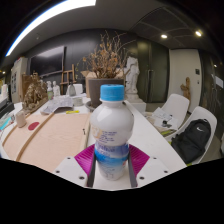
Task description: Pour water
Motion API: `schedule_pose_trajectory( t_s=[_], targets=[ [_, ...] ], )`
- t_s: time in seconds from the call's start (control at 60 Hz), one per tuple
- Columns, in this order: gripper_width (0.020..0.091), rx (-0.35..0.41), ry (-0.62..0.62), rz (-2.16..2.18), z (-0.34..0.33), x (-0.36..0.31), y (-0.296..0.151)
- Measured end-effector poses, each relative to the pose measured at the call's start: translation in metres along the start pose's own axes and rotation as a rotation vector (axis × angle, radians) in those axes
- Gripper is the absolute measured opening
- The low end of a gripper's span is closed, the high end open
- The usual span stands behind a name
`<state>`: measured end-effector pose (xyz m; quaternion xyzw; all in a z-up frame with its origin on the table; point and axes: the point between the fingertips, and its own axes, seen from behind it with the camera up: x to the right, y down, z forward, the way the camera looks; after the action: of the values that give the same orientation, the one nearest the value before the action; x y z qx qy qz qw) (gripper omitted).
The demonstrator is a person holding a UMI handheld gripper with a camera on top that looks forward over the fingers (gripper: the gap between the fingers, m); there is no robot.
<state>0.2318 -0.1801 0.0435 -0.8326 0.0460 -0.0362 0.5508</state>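
A clear plastic water bottle (111,135) with a blue cap and a blue label stands upright between my fingers. My gripper (111,163) is shut on the bottle: both magenta pads (84,159) press against its lower body at the label. The bottle's base is hidden behind the fingers. Whether it rests on the table or hangs above it, I cannot tell. No cup or other vessel for water shows near the bottle.
A long light wooden table (50,135) runs ahead to the left, with small objects on it. At its far end stand a pot with dried branches (100,75) and a white figure (131,75). A white chair with a black bag (195,135) is at the right.
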Motion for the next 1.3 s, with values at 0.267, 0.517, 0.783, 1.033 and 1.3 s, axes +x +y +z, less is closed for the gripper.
schedule_pose_trajectory(
  t_s=[0.267,0.517,0.783,1.033,1.3],
  targets=[
    [0.0350,0.011,0.034,-0.049,-0.002,0.007,-0.001],
    [0.0350,0.038,0.114,-0.125,-0.006,0.004,-0.045],
    [0.0350,0.160,0.301,-0.420,-0.017,-0.064,-0.187],
    [0.0350,0.289,0.393,-0.917,-0.001,-0.252,-0.282],
    [0.0347,0.389,0.423,-1.573,0.054,-0.443,-0.262]
  ],
)
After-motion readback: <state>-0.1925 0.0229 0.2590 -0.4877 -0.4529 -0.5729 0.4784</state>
